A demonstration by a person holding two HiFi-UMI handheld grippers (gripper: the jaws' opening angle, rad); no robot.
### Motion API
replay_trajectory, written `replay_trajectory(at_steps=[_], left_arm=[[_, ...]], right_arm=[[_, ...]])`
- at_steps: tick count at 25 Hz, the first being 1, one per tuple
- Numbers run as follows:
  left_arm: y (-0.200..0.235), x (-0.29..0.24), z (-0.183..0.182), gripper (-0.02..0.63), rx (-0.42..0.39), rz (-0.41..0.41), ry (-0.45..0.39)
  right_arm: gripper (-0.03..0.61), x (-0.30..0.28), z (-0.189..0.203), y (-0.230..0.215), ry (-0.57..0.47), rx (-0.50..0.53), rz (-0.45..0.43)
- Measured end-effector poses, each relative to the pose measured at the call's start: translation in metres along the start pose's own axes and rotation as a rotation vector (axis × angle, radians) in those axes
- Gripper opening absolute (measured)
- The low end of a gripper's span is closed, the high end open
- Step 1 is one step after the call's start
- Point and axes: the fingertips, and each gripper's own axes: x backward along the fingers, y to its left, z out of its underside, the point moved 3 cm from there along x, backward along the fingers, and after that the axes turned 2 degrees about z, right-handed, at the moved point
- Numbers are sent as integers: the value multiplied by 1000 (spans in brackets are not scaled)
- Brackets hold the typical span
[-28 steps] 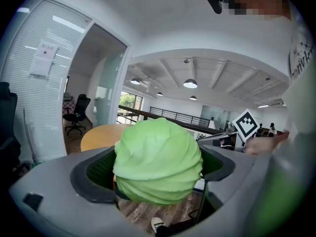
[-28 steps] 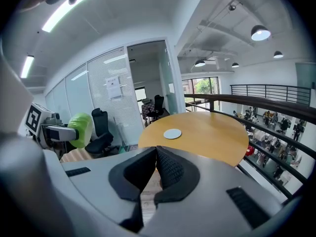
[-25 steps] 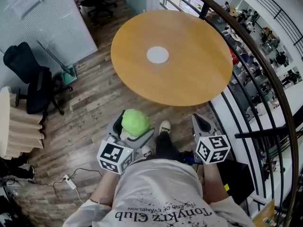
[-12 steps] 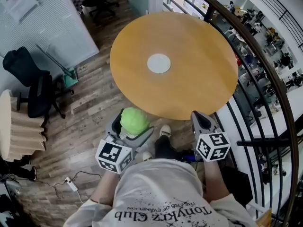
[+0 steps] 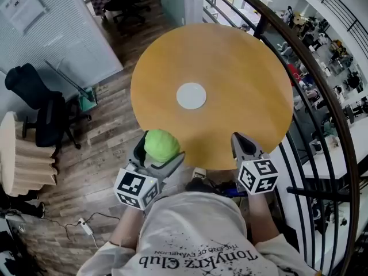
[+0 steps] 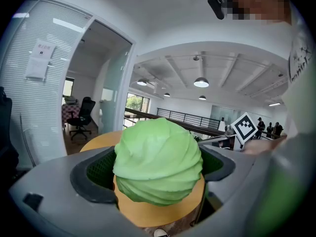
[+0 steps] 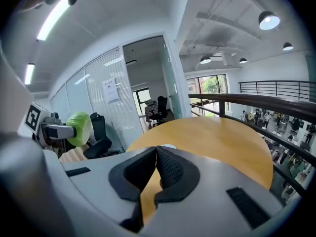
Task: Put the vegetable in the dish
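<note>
A round green cabbage (image 5: pixel 161 145) sits between the jaws of my left gripper (image 5: pixel 160 147), which is shut on it, just off the near left rim of the round wooden table (image 5: pixel 241 68). It fills the left gripper view as a leafy green cabbage (image 6: pixel 158 162). A small white dish (image 5: pixel 191 95) lies flat near the table's middle, ahead of both grippers. My right gripper (image 5: pixel 241 142) is shut and holds nothing, its tips touching at the table's near edge. In the right gripper view the shut right gripper (image 7: pixel 156 154) points over the table (image 7: pixel 222 137), with the cabbage (image 7: pixel 79 128) at far left.
A black office chair (image 5: pixel 40 105) stands on the wood floor at left, beside a glass partition (image 5: pixel 46 27). A dark curved railing (image 5: pixel 322 96) runs close along the table's right side. A cable and plug (image 5: pixel 85 226) lie on the floor at lower left.
Both grippers have come forward to the table's near edge; the cabbage now hangs beside the rim, still held. The dish appears closer.
</note>
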Motion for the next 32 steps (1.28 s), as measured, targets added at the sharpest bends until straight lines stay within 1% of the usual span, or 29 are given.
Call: replay_trajectory(at_steps=[6, 13, 25, 32], left_arm=[[-4, -30, -13, 500, 8, -21, 3], [11, -51, -12, 500, 8, -12, 32], [44, -80, -19, 500, -24, 65, 105], [61, -110, -19, 500, -41, 97, 146]], right_arm=[[25, -13, -11, -28, 25, 5, -27], [25, -33, -9, -37, 44, -11, -24], [25, -52, -15, -38, 59, -66, 55], [25, -71, -16, -44, 82, -82, 72]])
